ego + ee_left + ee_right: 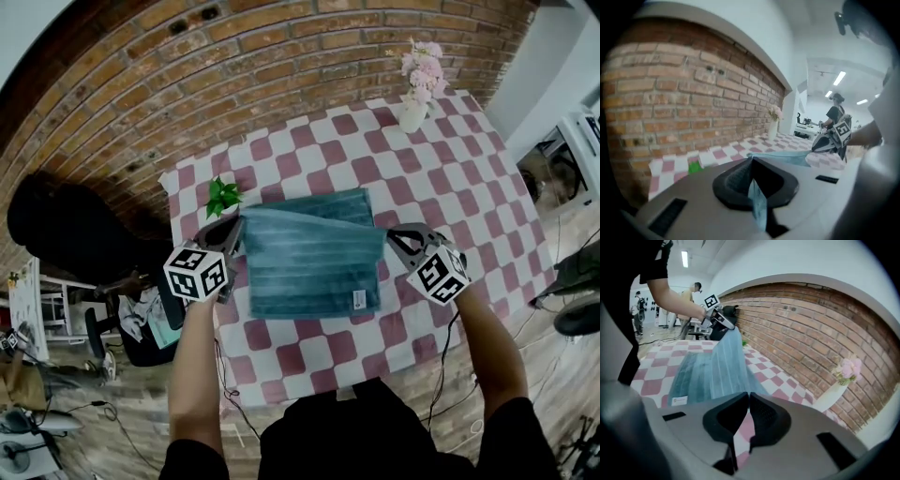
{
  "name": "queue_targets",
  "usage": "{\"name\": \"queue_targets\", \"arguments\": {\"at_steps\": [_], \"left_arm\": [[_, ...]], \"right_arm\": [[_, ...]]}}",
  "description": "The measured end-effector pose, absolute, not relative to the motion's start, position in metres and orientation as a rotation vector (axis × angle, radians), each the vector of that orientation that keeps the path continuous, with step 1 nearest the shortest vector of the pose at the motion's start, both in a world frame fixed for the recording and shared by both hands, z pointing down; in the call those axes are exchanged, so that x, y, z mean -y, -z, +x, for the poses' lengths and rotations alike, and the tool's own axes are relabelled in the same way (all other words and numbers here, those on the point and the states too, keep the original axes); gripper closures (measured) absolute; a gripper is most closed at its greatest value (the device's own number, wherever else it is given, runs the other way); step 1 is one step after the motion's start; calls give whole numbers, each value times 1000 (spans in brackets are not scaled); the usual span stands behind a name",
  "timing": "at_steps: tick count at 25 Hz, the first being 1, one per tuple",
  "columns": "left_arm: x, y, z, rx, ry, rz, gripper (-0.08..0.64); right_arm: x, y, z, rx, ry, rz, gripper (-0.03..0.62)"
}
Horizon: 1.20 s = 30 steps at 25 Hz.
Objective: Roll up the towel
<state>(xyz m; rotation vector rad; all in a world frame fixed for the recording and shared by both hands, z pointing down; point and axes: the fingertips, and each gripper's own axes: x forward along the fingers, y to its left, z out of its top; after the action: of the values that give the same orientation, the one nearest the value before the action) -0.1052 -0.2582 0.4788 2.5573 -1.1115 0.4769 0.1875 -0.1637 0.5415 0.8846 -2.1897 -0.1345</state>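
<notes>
Towel, blue-green and striped, sits on the table between the two tongs, with one edge lifted and stretched from the left tongs across to the right tongs. The rest lies flat, on the person's side of both tongs.

The head view doesn't show the grip. The left gripper view does: the left tongs are pressed together on a thin strip of towel that hangs down between the jaws, and the raised edge runs off taut to the right tongs. The right gripper view has the right tongs closed to a sliver on the towel's corner. From there the cloth slopes up to the left tongs, and a white label shows on the flat part.

The surface is a red-and-white checked tablecloth. A small green plant sits just beyond the left tongs, and a white vase of pink flowers is well beyond the right tongs. A brick wall backs the table. Only the gripper views show the bright room behind, with ceiling lights and a standing person.
</notes>
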Motion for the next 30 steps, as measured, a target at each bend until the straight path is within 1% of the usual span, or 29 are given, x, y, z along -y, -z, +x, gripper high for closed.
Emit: {"name": "queue_targets", "arguments": {"at_steps": [2,5,6,7,9,14,16,18,21,25,28,30], "left_arm": [[284,-408,-104,1225,-326,2755,560],[278,-286,-106,1324,-14,3070,560],[267,-264,-110,1332,3,3162,560],[256,-259,-114,1322,-50,3231,559],[238,-296,-123,1234,-274,3277,558],[185,-484,-128,889,-1045,3121,558],[164,-539,-127,754,-1313,3064,558],[146,-573,-128,654,-1484,3042,558],[131,-583,-134,669,-1517,3056,558],[121,-566,-143,754,-1403,3087,558],[105,-576,-148,710,-1470,3100,558],[96,-586,-149,676,-1506,3101,557]], "right_arm": [[200,-489,188,2228,237,1043,575],[211,-369,178,2344,537,1237,575],[200,-343,175,2348,631,1232,575],[186,-332,172,2331,682,1190,575],[160,-353,164,2309,647,1045,574],[100,-503,124,2228,451,582,575],[77,-562,120,2162,438,451,575],[56,-602,119,2109,445,370,575],[40,-616,122,2073,472,369,575],[47,-578,127,2123,479,525,575],[38,-567,131,2147,488,542,575],[25,-576,132,2136,492,495,575]]}}
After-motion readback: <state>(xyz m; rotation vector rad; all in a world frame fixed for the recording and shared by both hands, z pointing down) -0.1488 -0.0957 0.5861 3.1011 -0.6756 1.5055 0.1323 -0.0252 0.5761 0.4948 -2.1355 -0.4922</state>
